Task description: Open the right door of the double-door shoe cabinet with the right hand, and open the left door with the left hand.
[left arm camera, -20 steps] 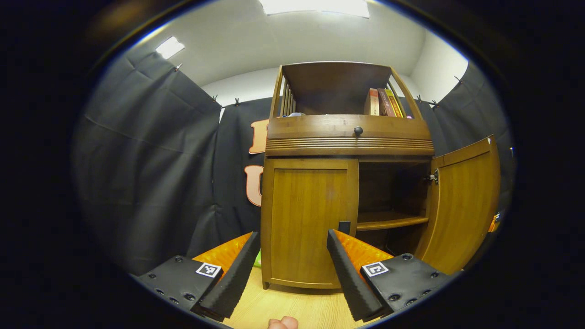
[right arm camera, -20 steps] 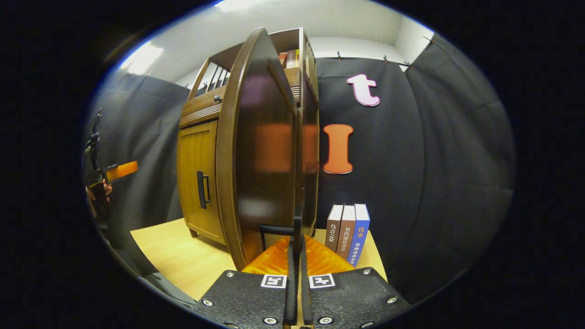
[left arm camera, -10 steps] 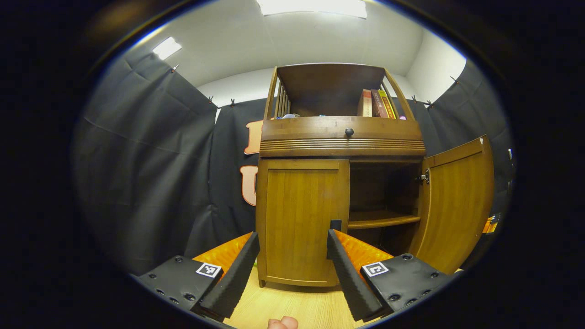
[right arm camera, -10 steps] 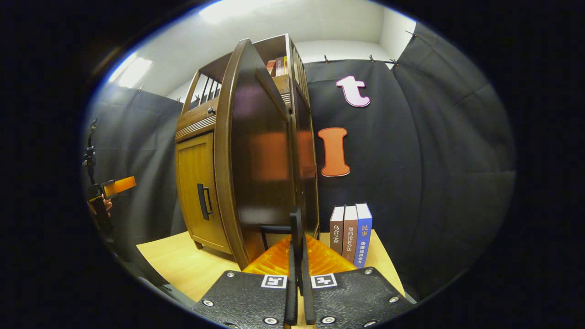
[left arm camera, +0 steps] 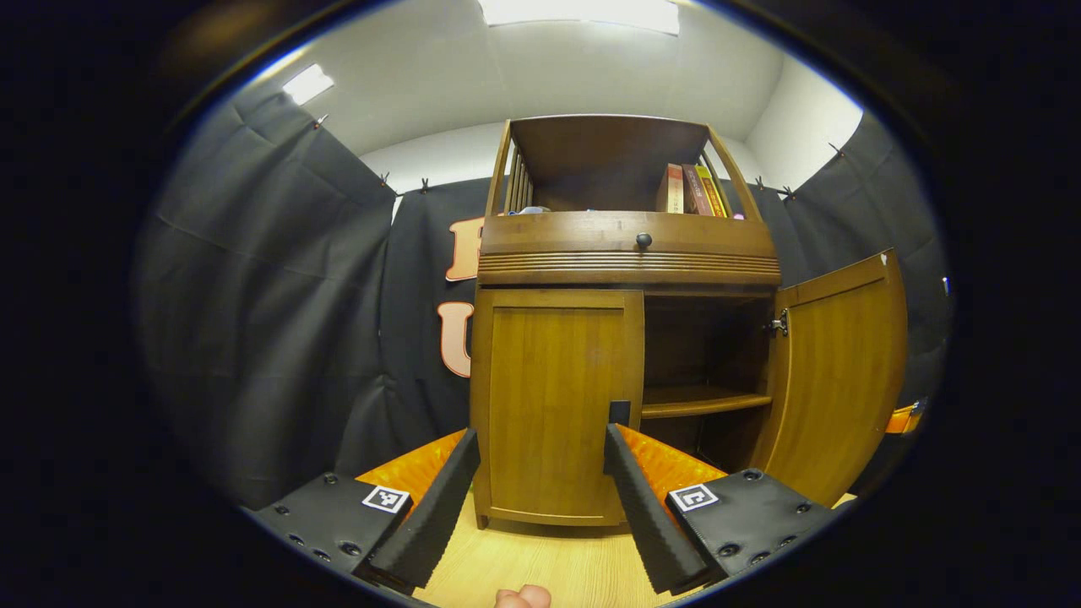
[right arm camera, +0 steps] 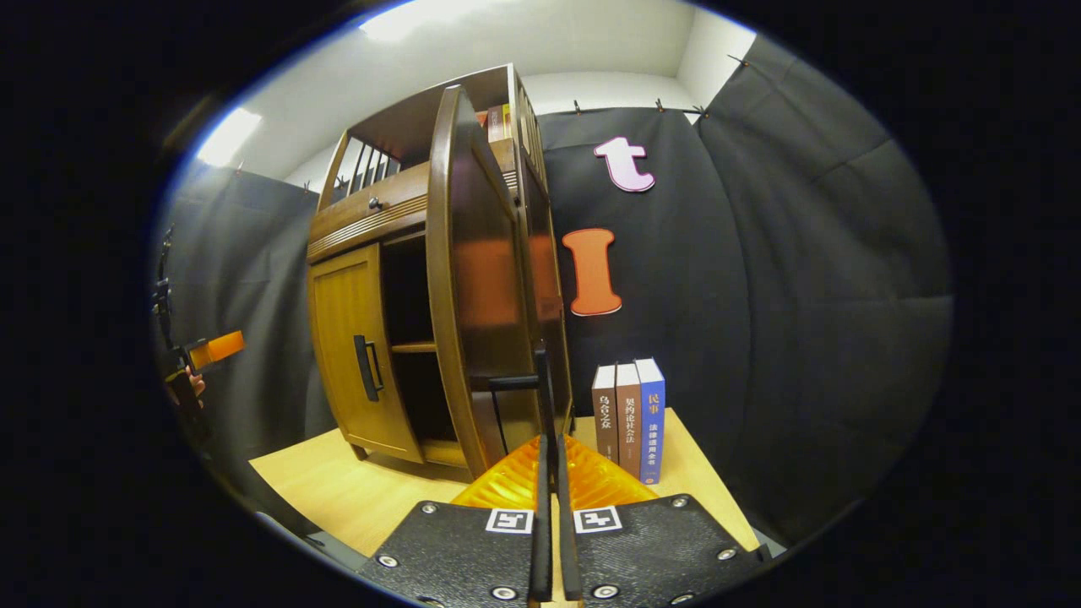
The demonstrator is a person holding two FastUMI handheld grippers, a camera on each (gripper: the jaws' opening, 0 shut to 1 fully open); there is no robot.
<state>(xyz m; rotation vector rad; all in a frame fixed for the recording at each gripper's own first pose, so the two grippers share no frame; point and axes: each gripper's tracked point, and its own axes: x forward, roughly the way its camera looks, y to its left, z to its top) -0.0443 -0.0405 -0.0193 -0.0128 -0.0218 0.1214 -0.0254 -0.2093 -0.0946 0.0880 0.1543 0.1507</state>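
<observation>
— Now swung wide, the right door (left arm camera: 844, 380) of the shoe cabinet (left arm camera: 629, 245) stands well out from the front on its hinge (left arm camera: 779, 323), more open than a second ago, baring the inner shelf (left arm camera: 705, 402).

— And the right gripper (right arm camera: 547, 397)?

— Its fingers stay pressed together around the door's black handle (right arm camera: 515, 382), seen in the right gripper view, with the door's dark inner face (right arm camera: 486, 295) alongside. It appears clenched on that handle.

— So half the job looks done.

— Judging by the opening, yes. The left door (left arm camera: 557, 405) remains flush and closed, its handle (right arm camera: 365, 367) untouched.

— Where is the left gripper (left arm camera: 540, 447)?

— Hanging before the closed door, jaws spread and empty, apart from the wood. From the other side it shows far off, by a hand (right arm camera: 196, 384).

— What else frames the scene?

— Three books (right arm camera: 629, 418) upright on the pale tabletop (right arm camera: 338, 490) beside the cabinet, more books (left arm camera: 688, 190) on its top shelf, a knobbed drawer (left arm camera: 643, 240) below.
</observation>
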